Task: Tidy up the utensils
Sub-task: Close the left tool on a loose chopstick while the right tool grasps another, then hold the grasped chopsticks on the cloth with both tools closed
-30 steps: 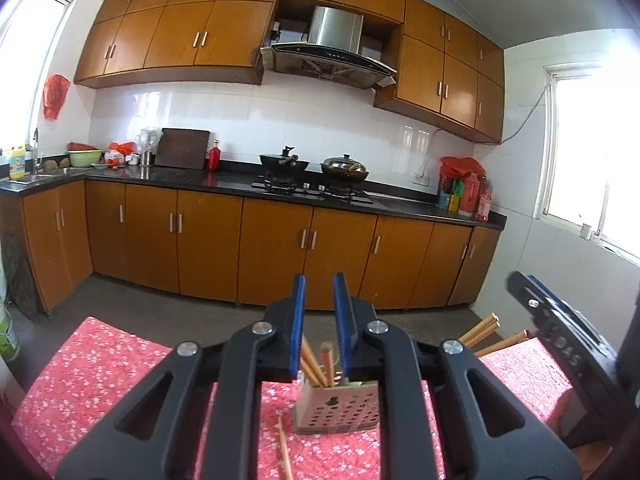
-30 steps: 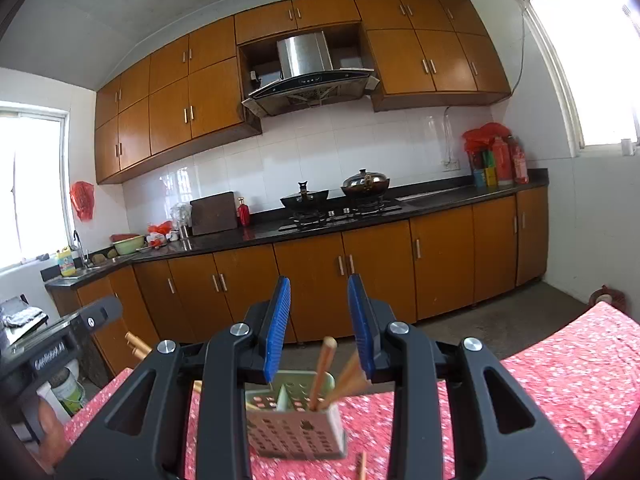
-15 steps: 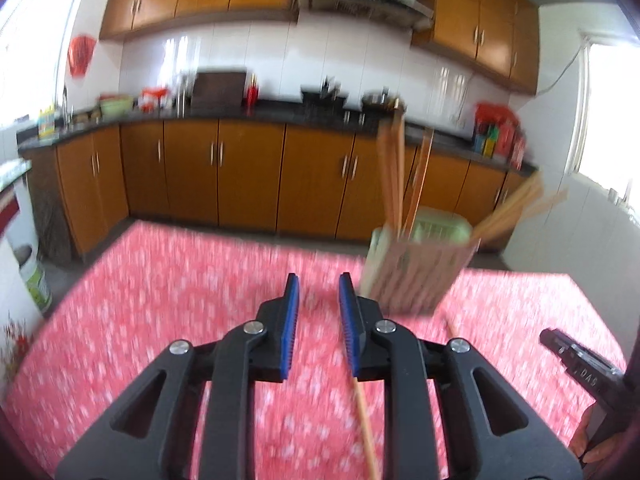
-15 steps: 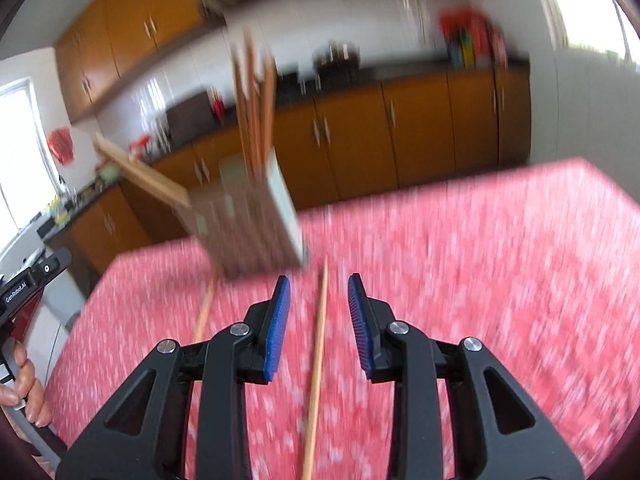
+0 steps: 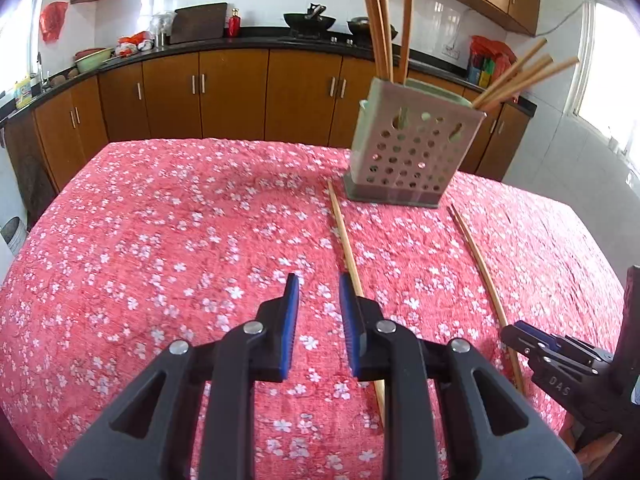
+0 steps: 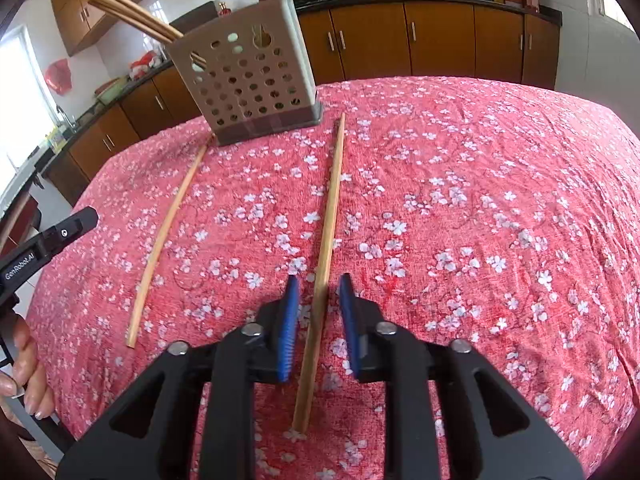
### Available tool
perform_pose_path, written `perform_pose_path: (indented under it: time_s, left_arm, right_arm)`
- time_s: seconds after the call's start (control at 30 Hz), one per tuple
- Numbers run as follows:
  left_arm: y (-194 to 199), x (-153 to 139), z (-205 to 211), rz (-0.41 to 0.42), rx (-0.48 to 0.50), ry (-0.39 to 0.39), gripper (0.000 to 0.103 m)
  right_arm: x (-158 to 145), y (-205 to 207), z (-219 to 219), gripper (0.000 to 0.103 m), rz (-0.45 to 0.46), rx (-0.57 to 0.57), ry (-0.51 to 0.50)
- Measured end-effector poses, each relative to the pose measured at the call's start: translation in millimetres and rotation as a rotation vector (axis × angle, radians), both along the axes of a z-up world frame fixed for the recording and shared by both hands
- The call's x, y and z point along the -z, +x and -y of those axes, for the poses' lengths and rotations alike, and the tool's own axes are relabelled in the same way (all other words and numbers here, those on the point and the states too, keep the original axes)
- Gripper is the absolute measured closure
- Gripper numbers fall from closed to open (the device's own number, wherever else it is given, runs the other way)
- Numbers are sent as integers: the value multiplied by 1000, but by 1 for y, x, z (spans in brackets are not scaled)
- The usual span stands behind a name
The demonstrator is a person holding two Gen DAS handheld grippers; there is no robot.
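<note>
A perforated grey utensil holder [image 5: 412, 148] stands on the red floral tablecloth and holds several wooden chopsticks; it also shows in the right wrist view [image 6: 248, 76]. Two loose chopsticks lie on the cloth. My left gripper [image 5: 318, 280] is open and empty, just left of one chopstick [image 5: 348, 256]. The other chopstick [image 5: 484, 288] lies further right. My right gripper [image 6: 319, 280] is open and straddles a chopstick [image 6: 328, 232] without pinching it. The second chopstick [image 6: 168, 236] lies to its left.
The tablecloth [image 5: 160, 240] covers the whole table. The right gripper's body [image 5: 560, 364] shows at the lower right of the left wrist view; the left gripper [image 6: 44, 244] and a hand show at the left edge of the right wrist view. Kitchen cabinets stand behind.
Both grippers have tilted down from facing the kitchen to facing the table. The holder is now farther ahead, and the right gripper's fingers now flank a loose chopstick.
</note>
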State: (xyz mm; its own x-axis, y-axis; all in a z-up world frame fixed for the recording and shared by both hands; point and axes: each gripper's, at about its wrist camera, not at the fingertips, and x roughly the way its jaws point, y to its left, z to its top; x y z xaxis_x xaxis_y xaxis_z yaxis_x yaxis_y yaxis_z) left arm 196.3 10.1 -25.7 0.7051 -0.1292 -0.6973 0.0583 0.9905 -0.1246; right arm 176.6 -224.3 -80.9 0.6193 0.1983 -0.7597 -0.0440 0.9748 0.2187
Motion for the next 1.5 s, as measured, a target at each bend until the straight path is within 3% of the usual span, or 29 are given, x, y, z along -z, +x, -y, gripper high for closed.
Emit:
perform_pose_path:
  time_s: [0.1,0.3,0.47,0.6,0.7,0.8,1.1,1.5]
  left_arm:
    - [3,3,3,-16,12,-3,80]
    - [10,15,16,-63,55,-10,80]
    - [16,30,29,-110,78,9,80]
    - [22,40,38,-139,82,38,82]
    - [24,45,41,-144,76,63,92]
    - [27,45,35,-137,55,80,95]
    - [44,45,-14,-147,-64,78,95]
    - [53,44,-21,-139,-74,85,93]
  right_arm:
    - [0,3,5,95,-1,16,-18]
    - [-1,10,32,95,-8,143,-10]
    - [-3,9,48,95,-8,185,-1]
    - [-1,13,52,95,-9,187,3]
    - [-3,8,52,95,-8,179,0]
    - [-3,11,50,95,-5,172,-3]
    - [-1,32,37,95,6,141,-41]
    - [3,51,32,95,1,111,-95]
